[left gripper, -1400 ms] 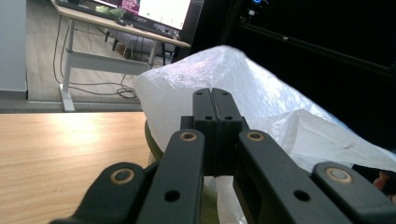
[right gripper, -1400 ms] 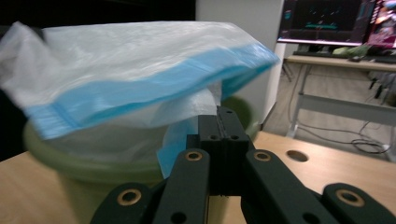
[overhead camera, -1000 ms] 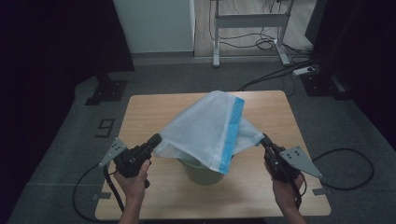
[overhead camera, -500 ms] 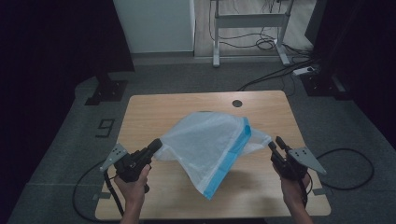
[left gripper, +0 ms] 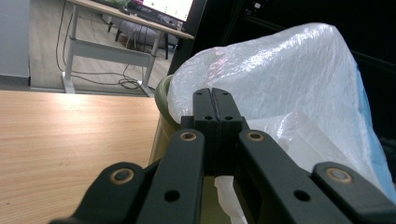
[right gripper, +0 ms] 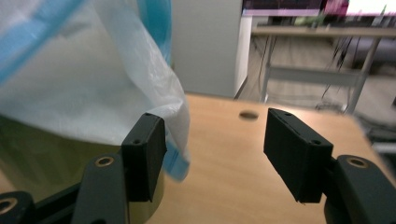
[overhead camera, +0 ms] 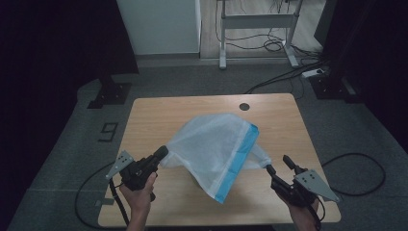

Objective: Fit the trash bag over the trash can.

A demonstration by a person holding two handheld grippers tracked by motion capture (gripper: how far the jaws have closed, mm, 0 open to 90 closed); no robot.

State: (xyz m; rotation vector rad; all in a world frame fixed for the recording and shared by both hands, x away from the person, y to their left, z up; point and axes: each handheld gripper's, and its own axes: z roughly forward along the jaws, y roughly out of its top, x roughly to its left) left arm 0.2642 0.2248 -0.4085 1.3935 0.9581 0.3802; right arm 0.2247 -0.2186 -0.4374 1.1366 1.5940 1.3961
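**Bag draped over the bin, one side let go**

Looking down from the high view, we see a white plastic bag with a blue edge band spread over the middle of the wooden table, tented up and sagging toward the near edge. Under it stands an olive-green bin, whose rim and wall we make out in the left gripper view and again, blurred, in the right gripper view at the lower left.

Our left gripper reaches in from the near left and meets the bag's left corner. In its own view the two jaws are pressed flat together with the thin film pinched between them, a white scrap hanging out beneath the pads, just over the bin's rim.

Our right gripper sits near the table's near right edge, just beside the bag's right corner. Its jaws have just been opening, and in its own view they stand well apart. The bag's edge hangs against the inner face of the left jaw, while the right jaw is clear of it, so nothing is clamped. Beyond the jaws we see bare tabletop and a small round hole in it.
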